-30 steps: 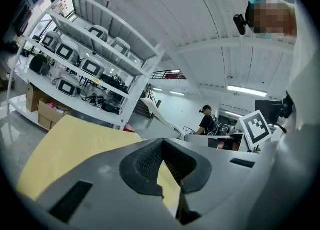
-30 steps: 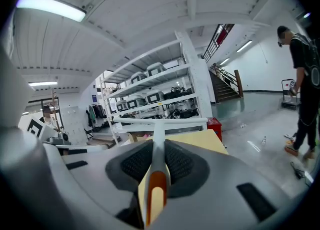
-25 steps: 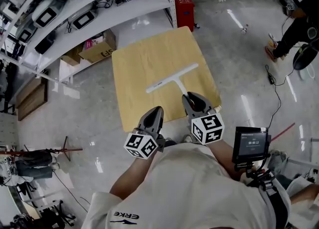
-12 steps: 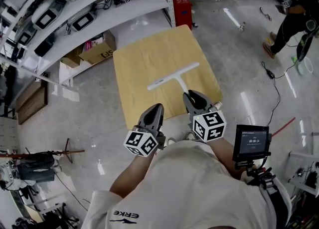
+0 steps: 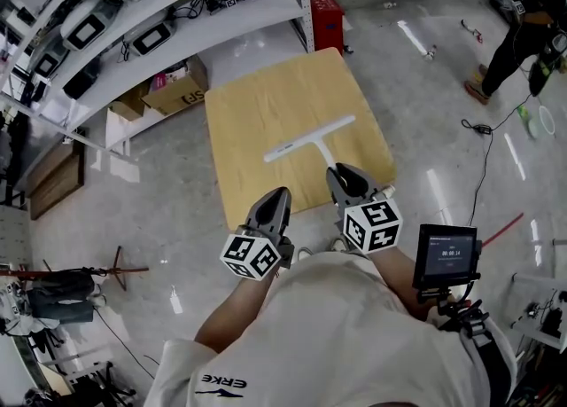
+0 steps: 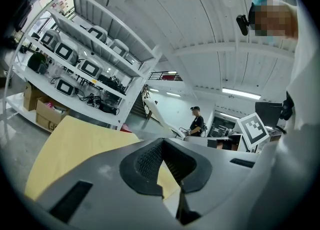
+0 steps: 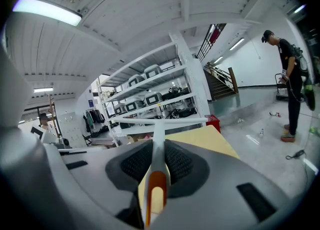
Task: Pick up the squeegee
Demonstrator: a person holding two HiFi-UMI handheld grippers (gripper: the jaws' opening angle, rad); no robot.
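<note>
Grasp step, I judge: the right claw (image 7: 152, 160) pinches the handle of the squeegee (image 5: 311, 137), which lies flat on the worktop (image 5: 257, 104); the left claw (image 6: 161, 160) is slightly parted and empty; next comes a steady lift.

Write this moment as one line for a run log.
phase: grasp | right gripper: shut on squeegee handle | left gripper: open, empty | squeegee: lying on table, not yet lifted
</note>
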